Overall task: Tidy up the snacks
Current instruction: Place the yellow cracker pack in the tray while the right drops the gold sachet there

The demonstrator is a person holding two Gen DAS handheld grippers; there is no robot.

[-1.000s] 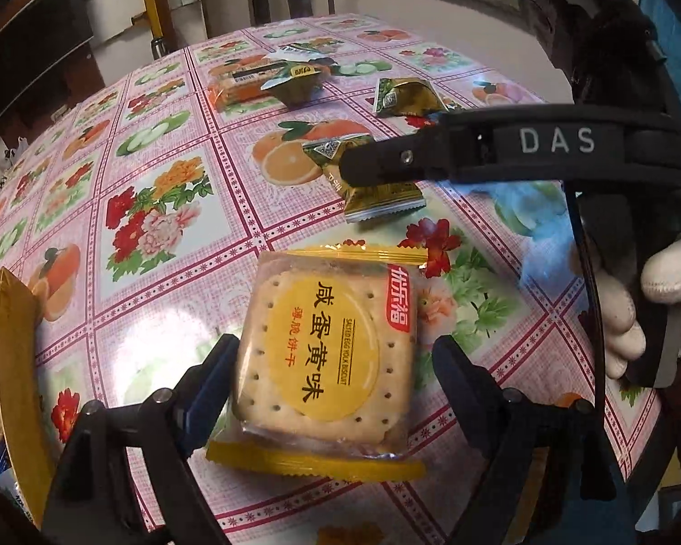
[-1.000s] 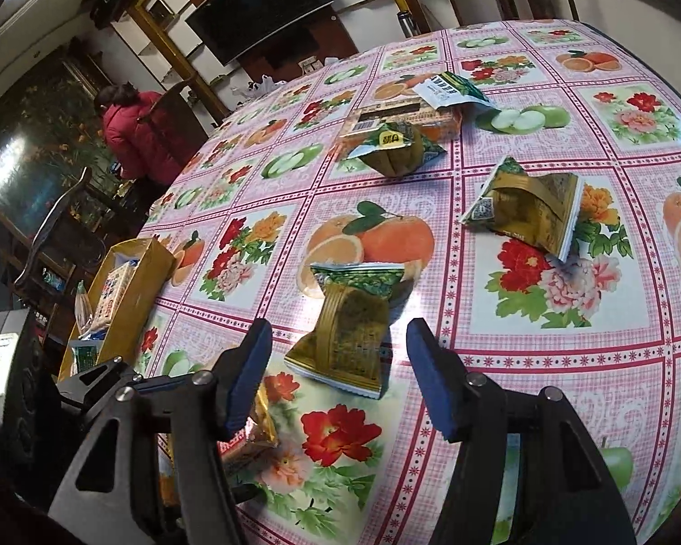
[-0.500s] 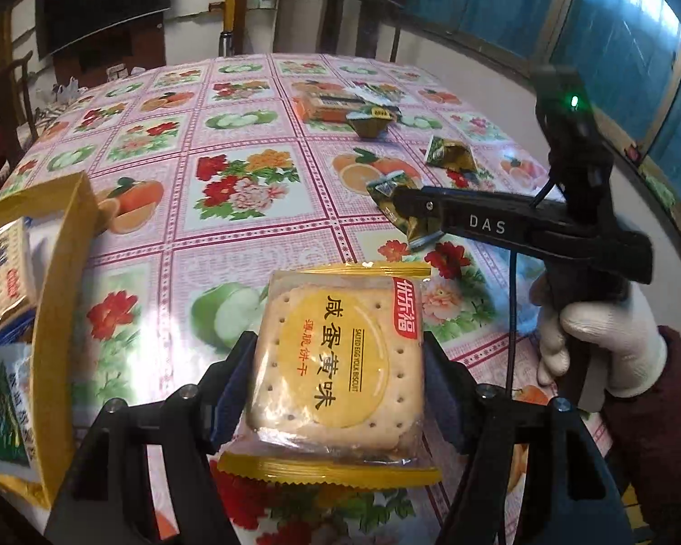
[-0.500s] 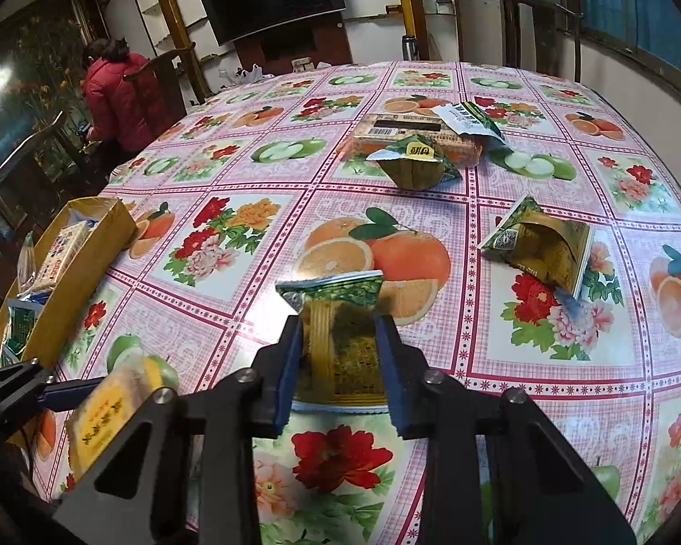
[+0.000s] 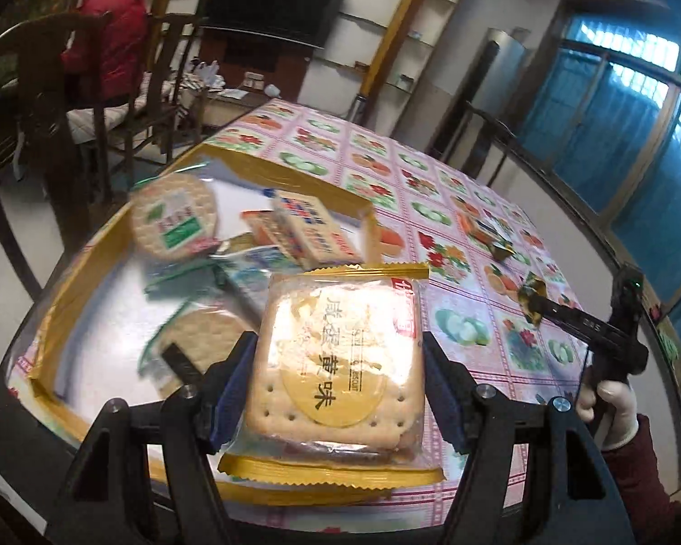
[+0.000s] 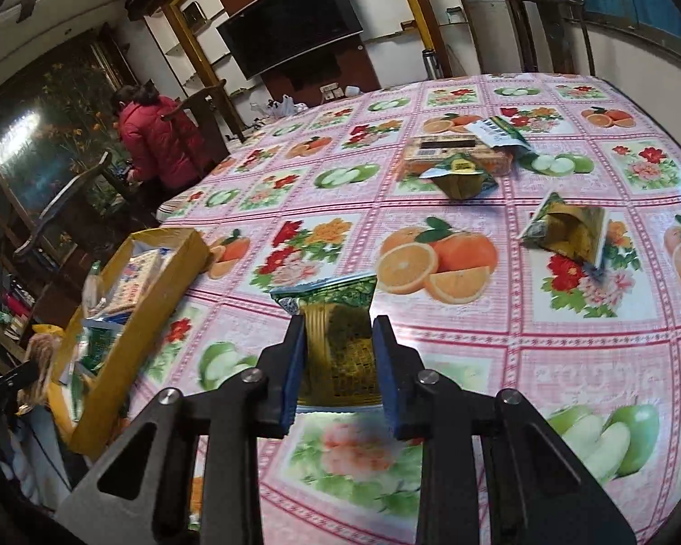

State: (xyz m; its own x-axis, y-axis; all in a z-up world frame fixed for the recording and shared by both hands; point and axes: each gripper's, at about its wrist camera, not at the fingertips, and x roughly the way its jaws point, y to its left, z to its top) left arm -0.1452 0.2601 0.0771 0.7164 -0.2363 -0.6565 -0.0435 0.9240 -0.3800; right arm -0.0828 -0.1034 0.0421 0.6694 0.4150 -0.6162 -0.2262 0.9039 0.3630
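My left gripper (image 5: pixel 336 386) is shut on a square biscuit pack (image 5: pixel 340 359) with a yellow label and holds it above the near right corner of the gold box (image 5: pixel 290 170). The box holds several biscuit packs, among them a round one (image 5: pixel 172 218). My right gripper (image 6: pixel 338 359) is shut on a green and gold snack packet (image 6: pixel 336 336) and holds it above the tablecloth. It also shows at the right of the left wrist view (image 5: pixel 533 302). The gold box lies at the left in the right wrist view (image 6: pixel 159 309).
On the flowered tablecloth (image 6: pixel 476 354) lie a gold packet (image 6: pixel 567 231), another gold packet (image 6: pixel 461 177), an orange box (image 6: pixel 454 154) and a white-green packet (image 6: pixel 497 129). Wooden chairs (image 5: pixel 45 91) and a person in red (image 6: pixel 159 141) are beyond the table's left edge.
My left gripper has lifted the square biscuit pack and carried it left over the gold box. My right gripper has closed on the green and gold packet and raised it off the table.
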